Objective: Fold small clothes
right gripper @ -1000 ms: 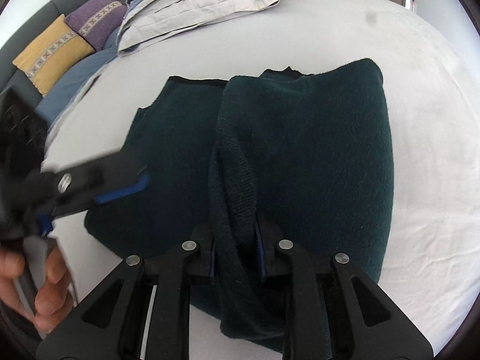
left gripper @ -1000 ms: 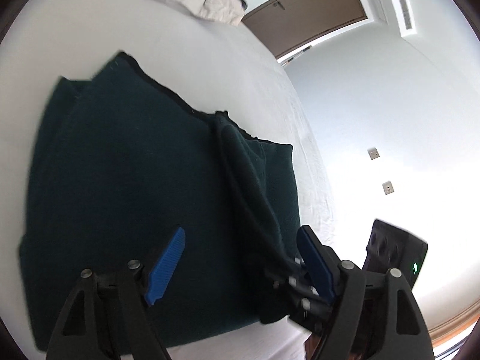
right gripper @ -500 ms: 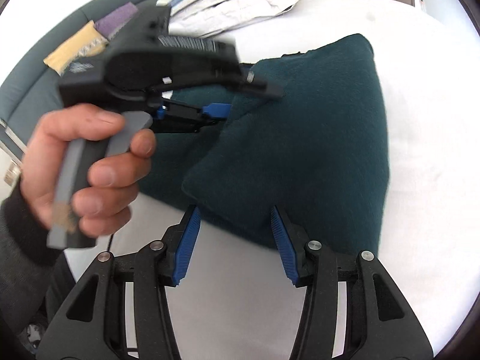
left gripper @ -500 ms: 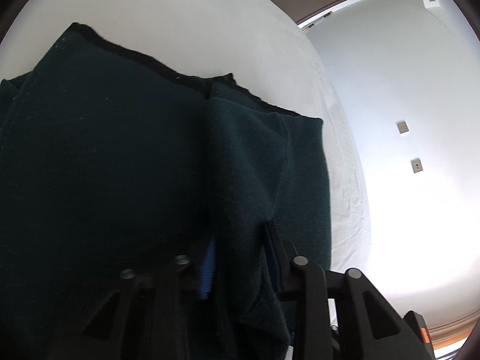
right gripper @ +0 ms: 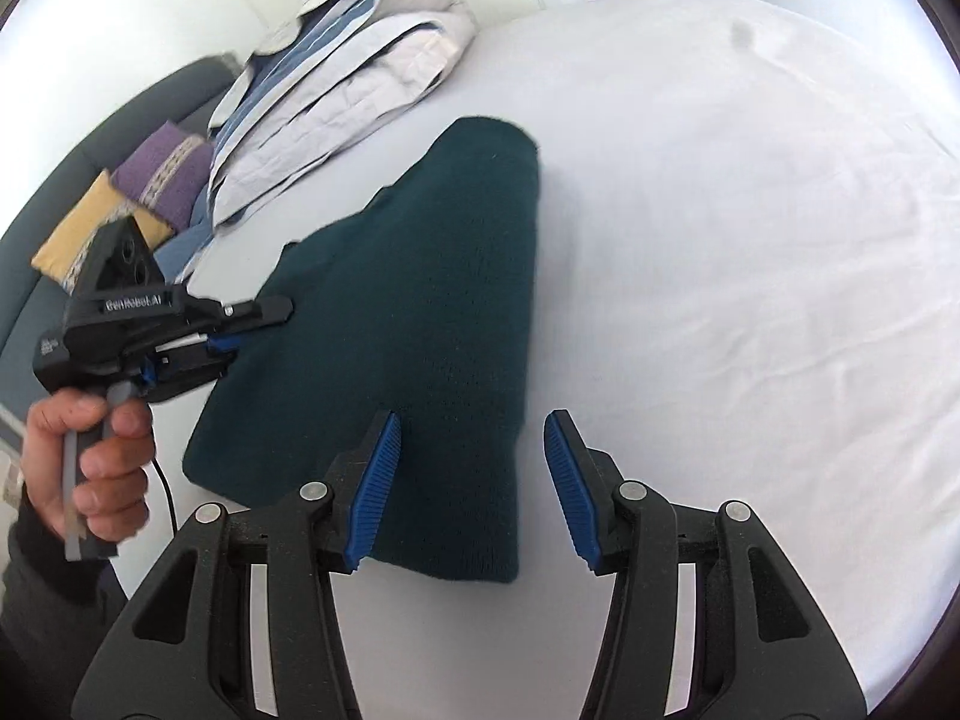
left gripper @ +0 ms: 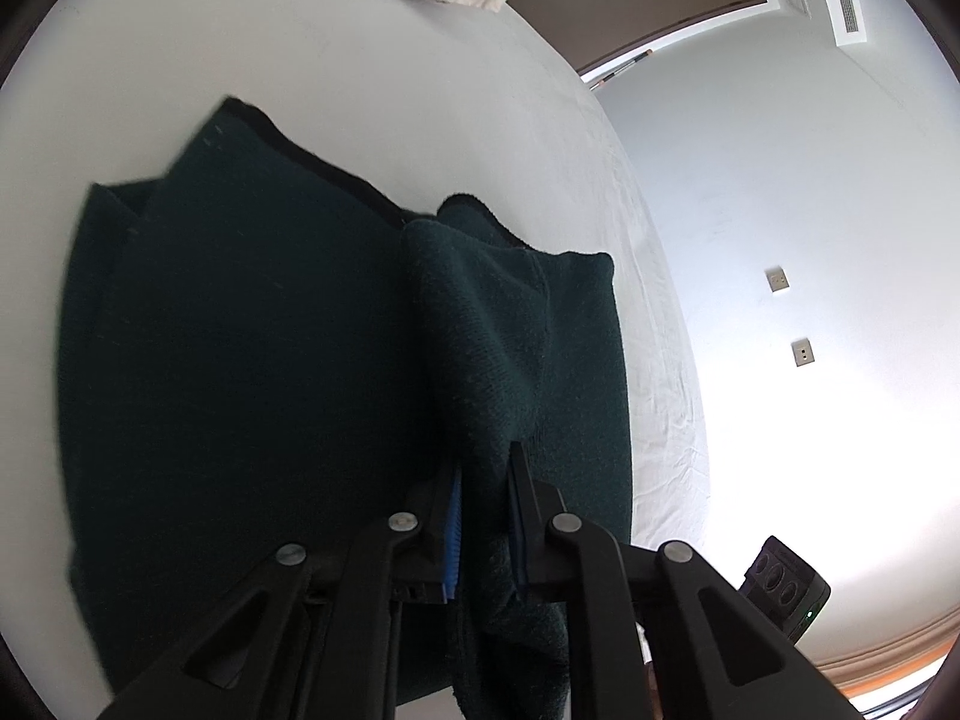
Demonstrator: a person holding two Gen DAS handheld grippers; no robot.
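Note:
A dark green knitted garment point(left gripper: 252, 360) lies on the white bed, partly folded. In the left wrist view my left gripper point(left gripper: 483, 480) is shut on a raised fold of the garment at its near edge. In the right wrist view the garment point(right gripper: 432, 312) lies folded in a long strip. My right gripper point(right gripper: 474, 480) is open and empty, hovering over the garment's near end. The left gripper point(right gripper: 228, 330) shows there too, held by a hand at the garment's left edge with cloth between its jaws.
The white bed sheet point(right gripper: 720, 240) spreads to the right and far side. A folded pale duvet point(right gripper: 348, 84) and purple and yellow cushions point(right gripper: 138, 192) lie at the far left. A wall with sockets point(left gripper: 780, 282) and a door stand beyond the bed.
My right gripper let go of the garment, opened and drew back. My left gripper closed on the raised fold and holds it.

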